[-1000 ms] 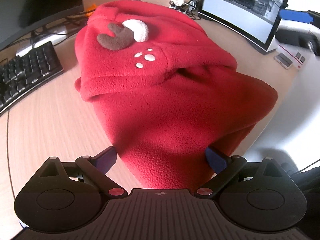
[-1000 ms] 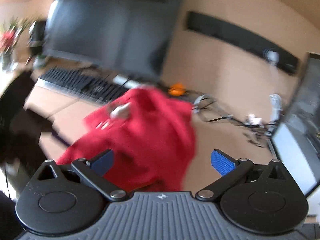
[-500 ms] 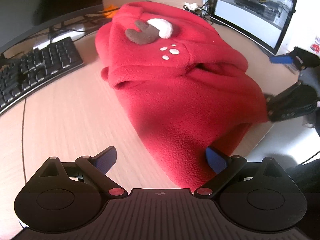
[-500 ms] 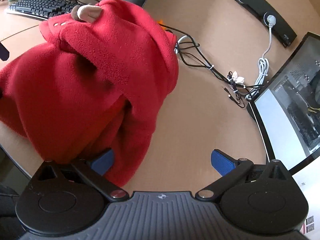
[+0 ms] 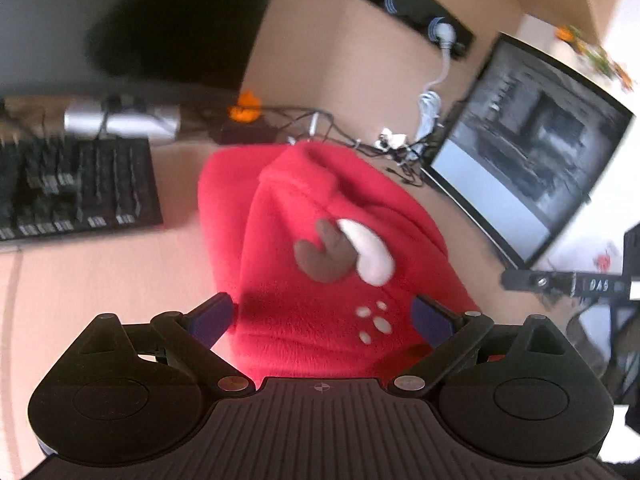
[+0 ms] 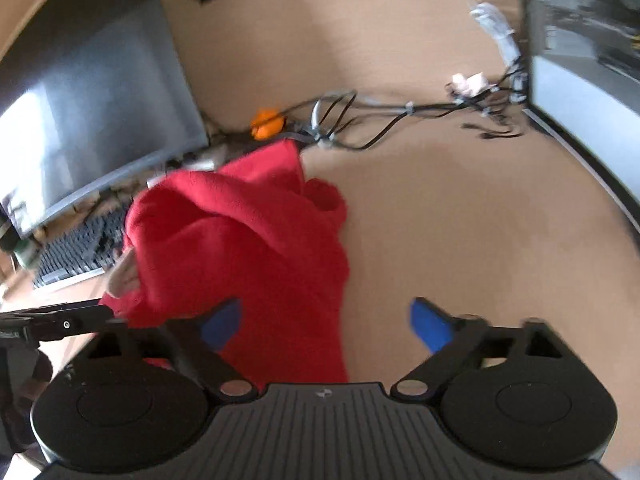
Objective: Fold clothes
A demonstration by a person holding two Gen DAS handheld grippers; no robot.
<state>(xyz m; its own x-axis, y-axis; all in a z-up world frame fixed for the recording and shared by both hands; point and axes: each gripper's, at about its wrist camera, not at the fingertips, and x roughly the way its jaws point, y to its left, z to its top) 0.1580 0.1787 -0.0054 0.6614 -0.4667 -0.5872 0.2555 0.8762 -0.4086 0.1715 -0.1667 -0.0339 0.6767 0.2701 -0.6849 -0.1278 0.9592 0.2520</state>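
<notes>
One red fleece (image 5: 320, 248) lies on the surface (image 6: 460, 220) beside the keyboard (image 5: 76, 188); only the left view shows its brown-and-white patch (image 5: 340, 258). Both grippers (image 5: 322, 316) (image 6: 326, 320) have jaws spread, gripping nothing.

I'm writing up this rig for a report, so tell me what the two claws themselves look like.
Both look alike. The left claw and the right claw each have a black plastic body with a ribbed middle plate bearing a small crosshair mark, two round black housings at the sides, angled black link arms on silver pivot pins, and blue pads on the fingertips. No sleeves or cables show on them.
</notes>
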